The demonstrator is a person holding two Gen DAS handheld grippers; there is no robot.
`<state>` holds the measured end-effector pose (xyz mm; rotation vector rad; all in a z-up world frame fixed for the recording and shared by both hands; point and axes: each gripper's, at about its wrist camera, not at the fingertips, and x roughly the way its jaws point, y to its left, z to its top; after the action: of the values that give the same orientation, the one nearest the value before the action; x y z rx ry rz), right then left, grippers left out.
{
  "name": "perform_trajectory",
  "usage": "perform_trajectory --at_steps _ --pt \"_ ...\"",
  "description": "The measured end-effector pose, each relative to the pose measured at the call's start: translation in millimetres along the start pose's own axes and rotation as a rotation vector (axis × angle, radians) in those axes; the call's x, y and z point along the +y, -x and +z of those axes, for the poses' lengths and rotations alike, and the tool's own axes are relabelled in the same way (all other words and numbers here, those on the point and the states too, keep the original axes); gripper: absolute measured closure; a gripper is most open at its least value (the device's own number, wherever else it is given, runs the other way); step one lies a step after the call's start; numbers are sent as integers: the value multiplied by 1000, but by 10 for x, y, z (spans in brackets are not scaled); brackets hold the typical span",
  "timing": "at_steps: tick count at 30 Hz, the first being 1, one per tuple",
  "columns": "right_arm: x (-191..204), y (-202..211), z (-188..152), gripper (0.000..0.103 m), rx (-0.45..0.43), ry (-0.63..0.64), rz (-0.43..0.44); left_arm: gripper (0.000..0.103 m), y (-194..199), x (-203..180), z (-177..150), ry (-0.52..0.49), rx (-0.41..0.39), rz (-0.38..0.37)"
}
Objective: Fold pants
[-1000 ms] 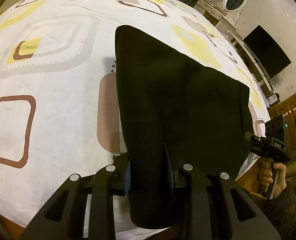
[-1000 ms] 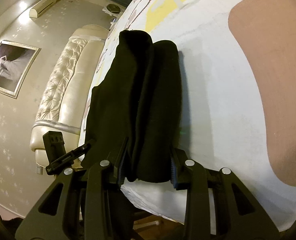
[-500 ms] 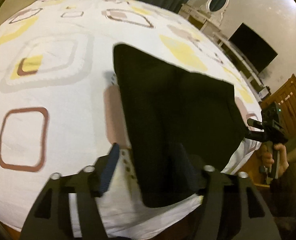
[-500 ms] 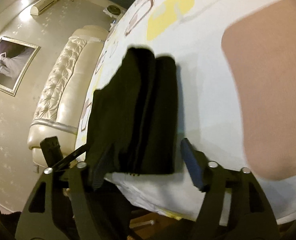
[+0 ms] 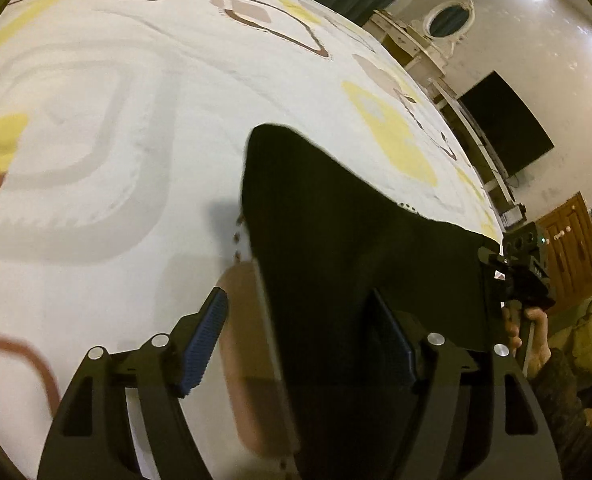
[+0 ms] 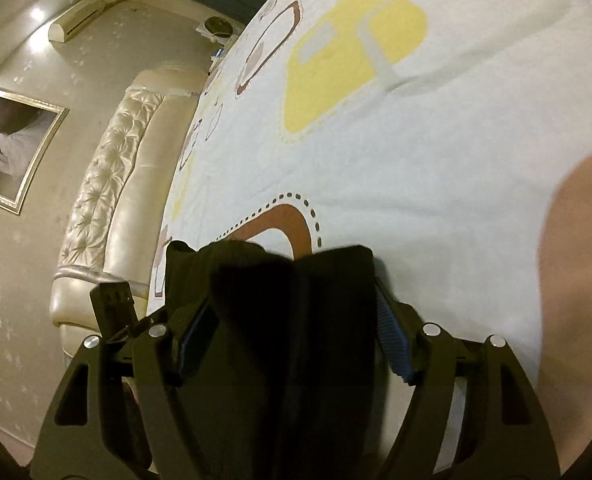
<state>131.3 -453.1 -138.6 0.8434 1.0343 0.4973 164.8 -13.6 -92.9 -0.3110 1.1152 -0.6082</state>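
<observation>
**Letting go without dragging the fold**

The bed (image 5: 96,160) fills both views, its patterned sheet running out to the near edge. On that edge lie the pants (image 5: 335,240), a dark folded slab that tapers away from me in the left view and shows as a stacked bundle (image 6: 288,300) in the right view.

My left gripper (image 5: 299,344) is spread wide: one blue pad (image 5: 206,344) sits on bare sheet clear of the cloth, the other is over the dark fabric, and nothing is pinched between them. My right gripper (image 6: 292,344) is also parted, with the bundle lying between its fingers; whether the pads touch the cloth I can't make out.

I judge the step to be releasing the fold. To do it well I'd pull both grippers straight back along their fingers, level with the sheet, so no pad snags a layer. The near end seems to overhang the bed edge, so I'd check it doesn't slide off, then smooth or nudge it inward.
</observation>
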Motion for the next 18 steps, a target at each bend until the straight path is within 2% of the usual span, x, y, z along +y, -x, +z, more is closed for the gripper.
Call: perform_trajectory --at_steps 2,3,4,7,10,15,18 --pt "12 -29 26 30 8 10 3 32 -70 -11 58 -7 7 -12" --pt "12 -34 35 37 10 18 -2 48 -90 -13 76 -6 9 -29" --pt "5 -35 34 50 11 23 -12 59 -123 -30 88 -10 27 -56" --pt "-17 -21 30 68 16 19 16 75 -114 -108 102 -58 23 -15" --pt "136 21 31 71 -3 63 12 83 -49 -176 148 -89 10 19" --pt "415 52 161 73 -45 141 34 84 124 -207 294 -123 -54 68" --pt "517 -43 314 73 -60 159 45 84 183 -127 499 -124 -84 100"
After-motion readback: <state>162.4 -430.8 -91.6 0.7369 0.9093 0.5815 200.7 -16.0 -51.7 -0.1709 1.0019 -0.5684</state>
